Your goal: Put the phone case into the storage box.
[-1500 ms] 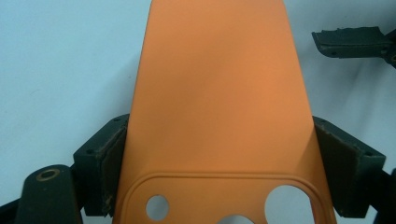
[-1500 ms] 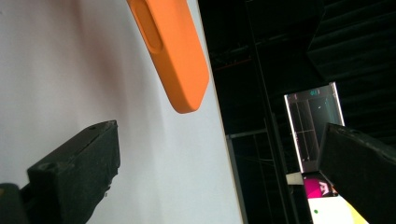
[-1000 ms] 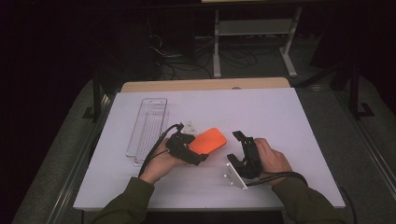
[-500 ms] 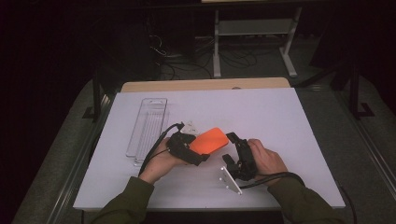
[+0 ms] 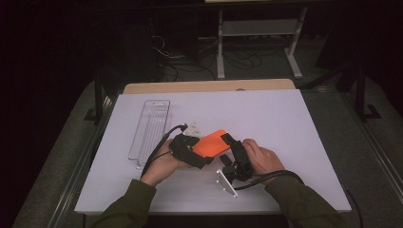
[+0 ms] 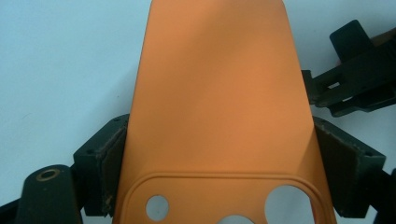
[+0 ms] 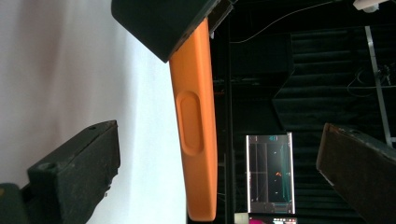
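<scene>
An orange phone case point(image 5: 211, 143) is lifted a little above the white table, near its front middle. My left gripper point(image 5: 199, 152) is shut on it, with the pads point(image 6: 114, 158) pressing on both long sides near the camera cut-outs of the case point(image 6: 219, 93). My right gripper point(image 5: 230, 145) comes in from the right and is open. In the right gripper view the case point(image 7: 198, 116) stands edge-on between the jaws of my right gripper point(image 7: 219, 144), with a gap on either side. One jaw of the left gripper point(image 7: 163, 23) clamps the case's upper end there.
A clear plastic tray point(image 5: 149, 126) lies on the left part of the white table sheet point(image 5: 275, 114). A small white object point(image 5: 194, 128) sits just behind the left gripper. A wooden board edge point(image 5: 209, 86) runs along the back, with a metal stand point(image 5: 256, 28) in the dark beyond.
My right gripper has edged left toward the orange case, so its open jaws now flank the case's end. The left gripper and the case have stayed in place.
</scene>
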Motion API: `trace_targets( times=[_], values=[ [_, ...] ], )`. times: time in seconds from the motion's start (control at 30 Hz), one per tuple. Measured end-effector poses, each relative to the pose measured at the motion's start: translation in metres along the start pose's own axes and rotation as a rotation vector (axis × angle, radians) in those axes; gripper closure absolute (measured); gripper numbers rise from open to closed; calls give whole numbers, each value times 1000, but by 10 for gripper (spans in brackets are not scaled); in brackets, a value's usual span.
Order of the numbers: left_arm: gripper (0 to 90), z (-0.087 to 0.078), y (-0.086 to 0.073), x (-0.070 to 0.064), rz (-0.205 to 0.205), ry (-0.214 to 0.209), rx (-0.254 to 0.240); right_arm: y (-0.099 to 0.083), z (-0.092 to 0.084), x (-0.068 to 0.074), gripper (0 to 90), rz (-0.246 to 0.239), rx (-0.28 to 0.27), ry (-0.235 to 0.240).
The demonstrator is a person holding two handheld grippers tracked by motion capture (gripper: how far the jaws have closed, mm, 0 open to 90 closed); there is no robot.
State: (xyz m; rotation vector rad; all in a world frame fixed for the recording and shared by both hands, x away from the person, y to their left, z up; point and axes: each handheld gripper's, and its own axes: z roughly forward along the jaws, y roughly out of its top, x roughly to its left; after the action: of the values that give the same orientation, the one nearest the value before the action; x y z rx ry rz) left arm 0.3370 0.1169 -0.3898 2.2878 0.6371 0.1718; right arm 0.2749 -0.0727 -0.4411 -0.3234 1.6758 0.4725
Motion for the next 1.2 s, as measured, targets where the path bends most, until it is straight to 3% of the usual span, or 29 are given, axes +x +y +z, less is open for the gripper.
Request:
trace_targets(
  times=[0.1, 0.13, 0.23, 0.4, 0.57, 0.87, 0.9, 0.93, 1.17, 1.2],
  values=[
    [156, 0, 0, 0, 2, 0, 1, 1, 3, -1, 0, -16, -1, 12],
    [156, -1, 0, 2, 29, 1, 19, 2, 4, -1, 0, -21, 0, 9],
    [156, 1, 0, 0, 17, -2, 11, 4, 7, 0, 0, -31, 3, -4],
    [156, 1, 0, 0, 40, -3, 30, 6, 7, 4, 0, -55, 13, -14],
    [156, 0, 0, 0, 39, -3, 29, 8, 7, 8, 0, -37, 24, -33],
    [156, 1, -1, -2, 25, -10, 16, 11, 4, 8, 183, -51, 23, -17],
    [156, 2, -1, -2, 25, -9, 15, 11, 4, 8, 190, -53, 25, -15],
    [156, 1, 0, -1, 51, -8, 32, 11, 4, 8, 200, -50, 29, -8],
    [156, 2, -1, -3, 35, -15, 21, 13, 3, 10, 278, -48, 35, 11],
    [156, 2, 0, -2, 50, -15, 34, 13, 3, 11, 289, -48, 36, 14]
  ],
)
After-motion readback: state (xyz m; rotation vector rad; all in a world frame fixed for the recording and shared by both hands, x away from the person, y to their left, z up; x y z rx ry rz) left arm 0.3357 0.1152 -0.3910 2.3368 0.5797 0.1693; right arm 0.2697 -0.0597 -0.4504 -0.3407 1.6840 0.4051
